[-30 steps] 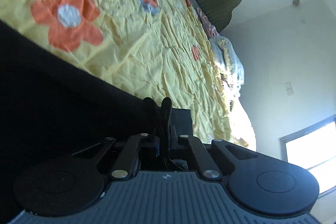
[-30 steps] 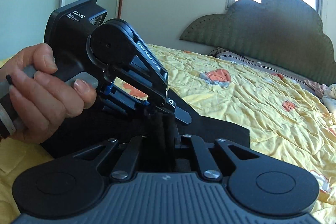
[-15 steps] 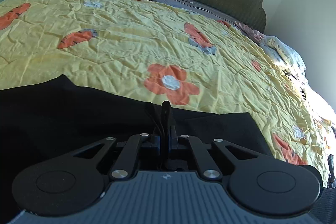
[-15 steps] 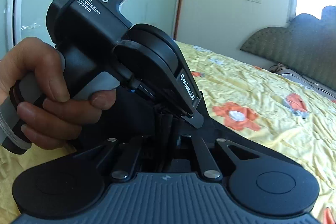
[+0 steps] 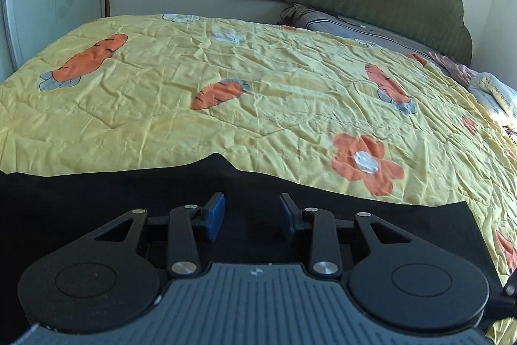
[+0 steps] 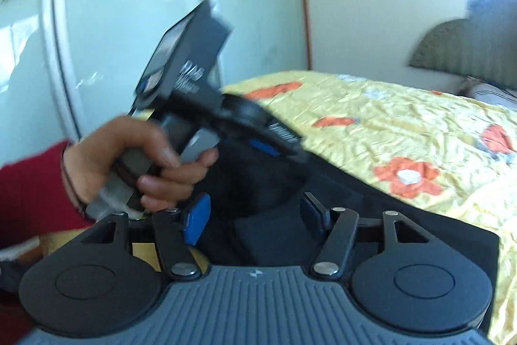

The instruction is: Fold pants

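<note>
The black pants (image 5: pixel 97 202) lie flat on the yellow bedspread (image 5: pixel 258 86), directly under and ahead of both grippers. The left gripper (image 5: pixel 252 217) has its jaws spread apart and empty, with dark cloth visible between the blue pads (image 5: pixel 216 217). The right gripper (image 6: pixel 255 220) is likewise spread wide, holding nothing, above the same fabric. In the left wrist view the far edge of the garment runs side to side across the frame, ending in a corner at the right (image 5: pixel 465 206). In the right wrist view the left hand (image 6: pixel 135 157) sits just ahead and to the left. Judged from this, either gripper is within reach of the cloth; the corner lies nearer the right side.
</note>
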